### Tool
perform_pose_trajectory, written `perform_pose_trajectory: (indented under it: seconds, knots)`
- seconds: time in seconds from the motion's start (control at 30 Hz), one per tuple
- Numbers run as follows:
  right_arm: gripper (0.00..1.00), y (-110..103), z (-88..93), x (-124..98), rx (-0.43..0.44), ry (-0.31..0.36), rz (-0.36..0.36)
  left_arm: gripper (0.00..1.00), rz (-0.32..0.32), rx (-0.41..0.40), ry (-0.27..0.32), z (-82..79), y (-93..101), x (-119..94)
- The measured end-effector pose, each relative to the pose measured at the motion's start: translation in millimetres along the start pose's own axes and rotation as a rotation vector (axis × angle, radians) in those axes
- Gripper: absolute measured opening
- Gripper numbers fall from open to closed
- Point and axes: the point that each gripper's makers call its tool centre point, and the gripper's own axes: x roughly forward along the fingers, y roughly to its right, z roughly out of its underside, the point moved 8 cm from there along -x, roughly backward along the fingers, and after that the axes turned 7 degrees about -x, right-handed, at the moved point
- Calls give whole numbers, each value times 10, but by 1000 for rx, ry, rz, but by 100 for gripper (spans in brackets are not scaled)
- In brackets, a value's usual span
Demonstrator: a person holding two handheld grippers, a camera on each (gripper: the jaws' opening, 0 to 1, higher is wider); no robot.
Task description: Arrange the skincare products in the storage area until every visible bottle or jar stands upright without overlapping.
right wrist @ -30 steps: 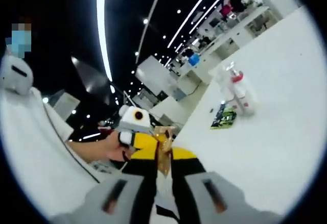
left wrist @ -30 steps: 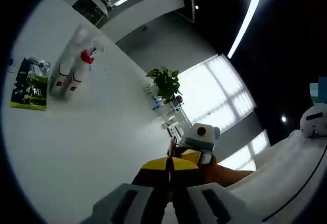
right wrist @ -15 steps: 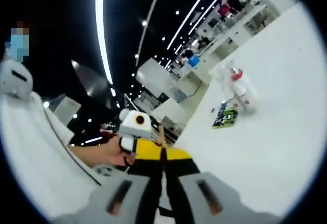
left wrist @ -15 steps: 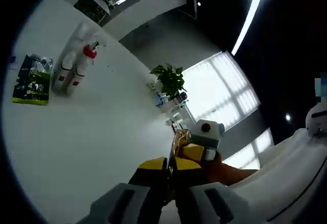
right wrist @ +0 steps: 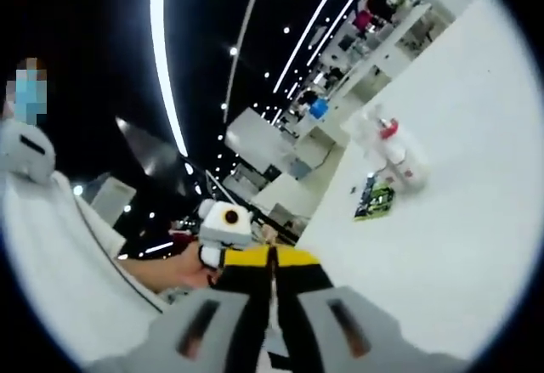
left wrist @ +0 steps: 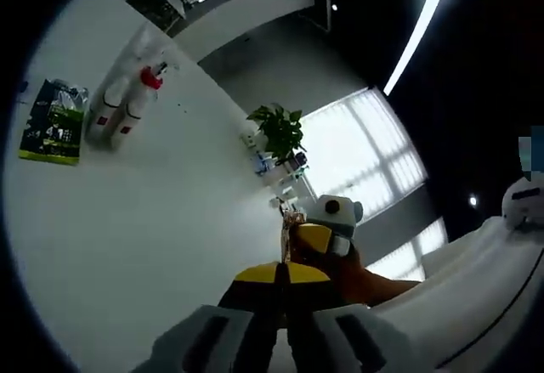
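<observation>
1. left gripper [left wrist: 283, 275]: its yellow-tipped jaws are pressed together with nothing between them; the other gripper's yellow tip sits just beyond them.
2. right gripper [right wrist: 272, 258]: jaws likewise pressed together, nothing pinched; a hand [right wrist: 174, 271] shows to their left.
3. bottles [left wrist: 119, 105] (white, one with a red cap) lie wrapped in clear plastic on the white table [left wrist: 153, 220], well apart from both grippers.
4. a green packet [left wrist: 51, 122] lies just beside the bottles.
5. a plant [left wrist: 276, 132] stands at the table's far edge.

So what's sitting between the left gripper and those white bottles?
Nothing: in the left gripper view, bare white table runs from the left gripper to the white bottles.
</observation>
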Motion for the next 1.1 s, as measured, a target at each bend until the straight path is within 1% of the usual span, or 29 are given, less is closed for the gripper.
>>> perform_pose_trajectory:
  seconds: [0.03, 0.1, 0.13, 0.17, 0.23, 0.27, 0.3, 0.33, 0.37, 0.43, 0.47, 0.5, 0.53, 0.57, 0.6, 0.63, 0.77, 0.83, 0.9, 0.93, 0.97, 1.03, 1.07, 1.1]
  knots:
    - [0, 7, -10, -1, 20, 10, -7, 7, 2, 14, 12, -6, -5, 9]
    - [0, 19, -28, 6, 38, 27, -12, 16, 9, -13, -13, 17, -16, 57]
    - [0, 17, -33, 10, 42, 30, -19, 17, 10, -16, -18, 22, -15, 67]
    - [0, 16, -49, 24, 57, 45, -29, 16, 13, -17, -34, 39, -8, 99]
    - [0, 25, -53, 54, 64, 39, -35, 10, 14, -16, -35, 40, -5, 111]
    - [0, 25, -53, 61, 65, 37, -36, 3, 23, -31, -23, 30, -5, 115]
    - [0, 27, -53, 77, 62, 39, -35, 1, 52, -43, -17, 19, 5, 111]
    - [1, 29, -70, 84, 47, 54, -36, 1, 51, -57, -7, 7, -7, 115]
    - [2, 27, -75, 99, 33, 49, -31, 1, 60, -65, -7, 0, -12, 112]
    - [7, 26, -54, 130, 15, 18, -29, 0, 56, -66, -9, -7, -13, 108]
    - [11, 15, -29, 158, 2, -8, -35, 0, 47, -69, -18, -11, -22, 106]
    - [12, 7, -9, 184, 0, -28, -40, 0, 46, -71, -20, -13, -24, 107]
    - [10, -5, 16, 210, -15, -52, -51, 0, 52, -78, -28, -16, -23, 114]
    - [4, -5, 22, 217, -32, -58, -52, 0, 59, -81, -33, -15, -16, 116]
    - [2, -20, 16, 242, -63, -56, -56, 0, 60, -84, -39, -13, -12, 121]
    - [1, -15, 9, 244, -63, -53, -52, 0, 49, -82, -29, -21, -25, 113]
    - [1, 35, 3, 270, -42, -67, -57, 0, 50, -88, -22, -32, -42, 86]
    - [1, 43, -13, 277, -12, -66, -78, 0, 54, -87, -18, -41, -33, 81]
    - [4, 70, -50, 282, 9, -45, -66, 0, 47, -80, -21, -50, -38, 69]
    - [4, 81, -71, 275, 7, -35, -64, 0, 45, -81, -24, -53, -49, 56]
    - [3, 96, -100, 267, 23, -23, -71, 0, 38, -79, -23, -58, -61, 34]
    - [1, 93, -108, 270, 16, -37, -84, 0, 40, -83, -17, -73, -72, -6]
    - [0, 91, -100, 287, -28, -44, -80, 0, 40, -83, -15, -78, -69, -12]
    - [0, 88, -97, 291, -27, -48, -79, 0, 36, -82, -19, -78, -71, -17]
